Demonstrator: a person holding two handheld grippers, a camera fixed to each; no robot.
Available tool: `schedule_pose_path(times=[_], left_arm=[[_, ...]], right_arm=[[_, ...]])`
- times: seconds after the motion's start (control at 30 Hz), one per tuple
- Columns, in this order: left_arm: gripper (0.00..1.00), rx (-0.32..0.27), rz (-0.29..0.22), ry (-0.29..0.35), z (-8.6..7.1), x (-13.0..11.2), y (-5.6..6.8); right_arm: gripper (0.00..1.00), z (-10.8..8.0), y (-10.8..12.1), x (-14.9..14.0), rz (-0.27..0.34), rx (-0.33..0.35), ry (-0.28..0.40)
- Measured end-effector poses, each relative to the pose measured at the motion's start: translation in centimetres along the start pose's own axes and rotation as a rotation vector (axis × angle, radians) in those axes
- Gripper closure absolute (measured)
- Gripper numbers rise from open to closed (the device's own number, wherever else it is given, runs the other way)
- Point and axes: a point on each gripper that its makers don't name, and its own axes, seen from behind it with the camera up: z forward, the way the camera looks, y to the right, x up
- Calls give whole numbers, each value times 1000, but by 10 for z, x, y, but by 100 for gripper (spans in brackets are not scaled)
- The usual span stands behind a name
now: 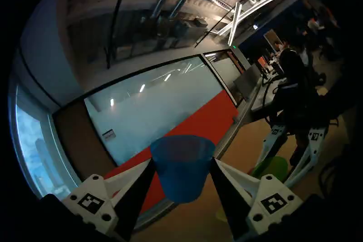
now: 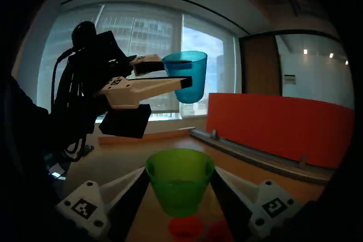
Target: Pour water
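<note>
Blue cup (image 1: 183,174) sat between your left gripper's (image 1: 182,161) fingers, both pressed on its sides, roughly upright. Green cup (image 2: 180,187) was clamped the same way in your right gripper (image 2: 179,171). From the right gripper, the blue cup hung above and ahead. Two red round things (image 2: 186,228) lay just below the green cup, over the wooden table (image 2: 113,160).

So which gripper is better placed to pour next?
Left, probably. The left gripper holds the blue cup upright and raised, higher than the green cup, which the right gripper holds low over the table. Whether either cup holds water I cannot tell.
</note>
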Motion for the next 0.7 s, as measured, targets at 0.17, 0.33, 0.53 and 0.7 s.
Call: schedule_pose_path(times=[0.17,0.33,0.53,0.7], left_arm=[[17,-7,-156,1,-2,-3,-4],[17,-18,-311,2,-2,-7,-5],[17,-27,-414,0,-3,-11,-9],[17,-24,-419,-24,-4,-20,-10]], right_arm=[[10,-4,0,2,-5,-4,5],[10,-7,2,4,-8,-13,11],[10,-9,2,9,-10,-17,15],[10,-11,1,12,-14,-21,14]])
